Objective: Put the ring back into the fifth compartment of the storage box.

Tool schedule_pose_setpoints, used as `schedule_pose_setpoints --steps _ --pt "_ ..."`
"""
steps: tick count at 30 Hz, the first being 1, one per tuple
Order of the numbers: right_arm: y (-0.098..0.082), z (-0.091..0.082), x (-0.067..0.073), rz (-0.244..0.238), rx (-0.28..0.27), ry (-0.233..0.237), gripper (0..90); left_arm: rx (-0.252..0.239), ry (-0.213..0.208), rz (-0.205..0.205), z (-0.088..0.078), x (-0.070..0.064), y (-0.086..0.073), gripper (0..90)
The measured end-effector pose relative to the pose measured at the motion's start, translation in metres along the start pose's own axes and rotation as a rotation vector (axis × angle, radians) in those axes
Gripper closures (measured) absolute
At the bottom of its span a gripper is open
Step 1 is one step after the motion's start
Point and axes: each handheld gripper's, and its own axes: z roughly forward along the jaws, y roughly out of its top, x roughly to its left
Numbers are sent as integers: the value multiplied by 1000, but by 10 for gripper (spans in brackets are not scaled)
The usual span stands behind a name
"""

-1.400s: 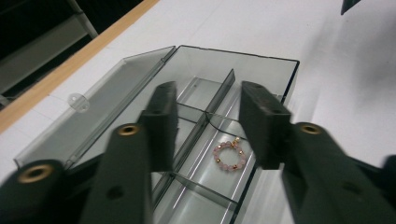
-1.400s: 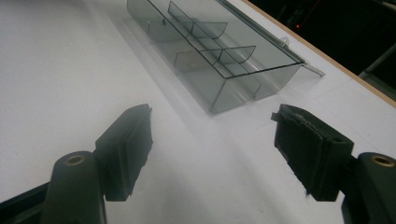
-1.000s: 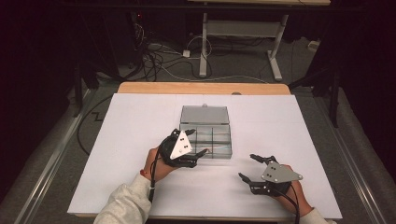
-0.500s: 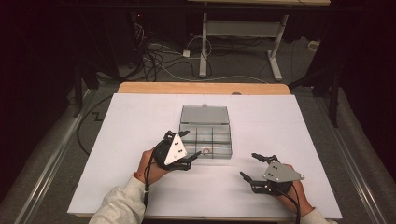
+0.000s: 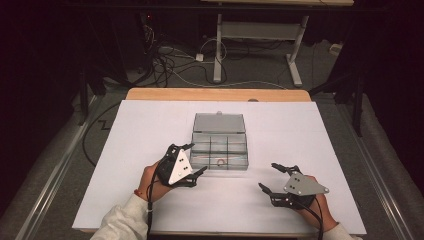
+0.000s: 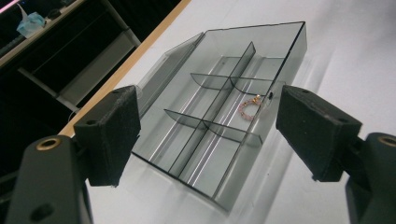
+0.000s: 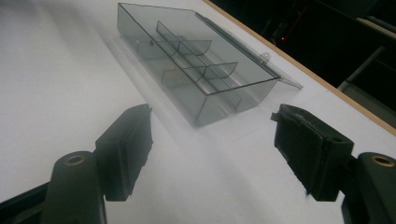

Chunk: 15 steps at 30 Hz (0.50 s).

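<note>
- Smoky clear box [image 5: 220, 145] sits lid-open mid-table [image 5: 150, 125]; a ring [image 6: 248, 108] lies in 1 front compartment.
- Left hand-held gripper [image 5: 192, 161] gapes empty beside the box.
- Right hand-held gripper [image 5: 272, 176] gapes empty, apart.

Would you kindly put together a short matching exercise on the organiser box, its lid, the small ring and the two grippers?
Things:
1. small ring
2. lid
3. left gripper
4. right gripper

Places or states:
A. folded open, flat on the table behind the organiser box
B. open, on the white table, apart from the box on its right
C. in a near-row compartment of the box
D. open, beside the box's near left corner

Pairs: 1-C, 2-A, 3-D, 4-B
</note>
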Motion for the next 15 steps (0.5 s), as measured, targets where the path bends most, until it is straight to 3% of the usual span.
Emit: schedule_pose_setpoints --steps 15 --pt "-2 0 -3 15 -1 -11 281 28 88 17 -33 -2 -21 216"
